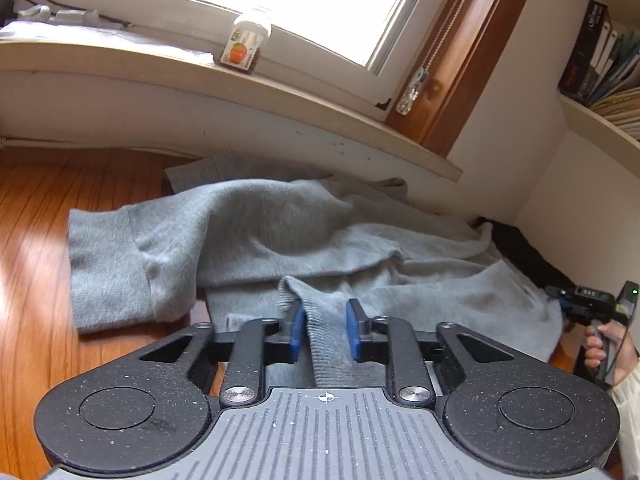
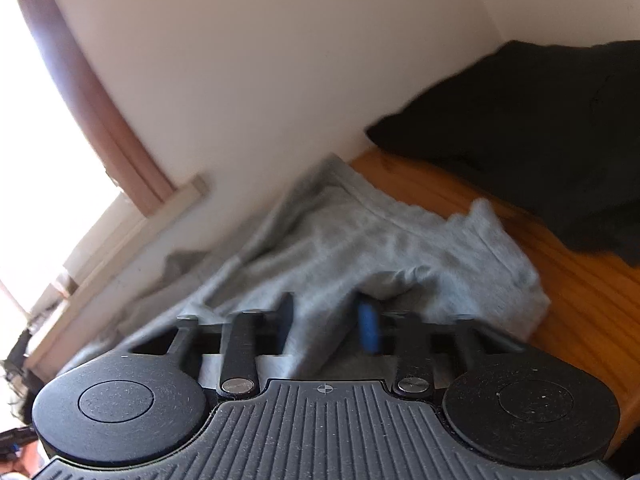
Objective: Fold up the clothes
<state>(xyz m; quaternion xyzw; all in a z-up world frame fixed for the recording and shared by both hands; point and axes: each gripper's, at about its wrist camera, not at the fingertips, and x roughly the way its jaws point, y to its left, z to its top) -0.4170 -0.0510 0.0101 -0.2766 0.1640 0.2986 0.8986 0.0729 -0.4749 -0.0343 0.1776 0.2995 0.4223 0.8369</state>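
Note:
A grey knit sweater (image 1: pixel 256 232) lies crumpled on a wooden table (image 1: pixel 36 240), one sleeve with its cuff (image 1: pixel 108 268) stretched to the left. My left gripper (image 1: pixel 324 308) is shut on a ribbed edge of the sweater, which runs up between its blue pads (image 1: pixel 298 328). In the right wrist view, which is blurred, my right gripper (image 2: pixel 328 308) is shut on a fold of the same sweater (image 2: pixel 400 240) near the wall. The right gripper's body (image 1: pixel 588 304) also shows at the sweater's right edge, held by a person's hand (image 1: pixel 600 348).
A black garment (image 2: pixel 540 120) lies heaped on the table (image 2: pixel 580 300) against the wall, right of the sweater. A windowsill (image 1: pixel 280 92) with a small bottle (image 1: pixel 248 40) overhangs the far side. A shelf of books (image 1: pixel 600 60) hangs at upper right.

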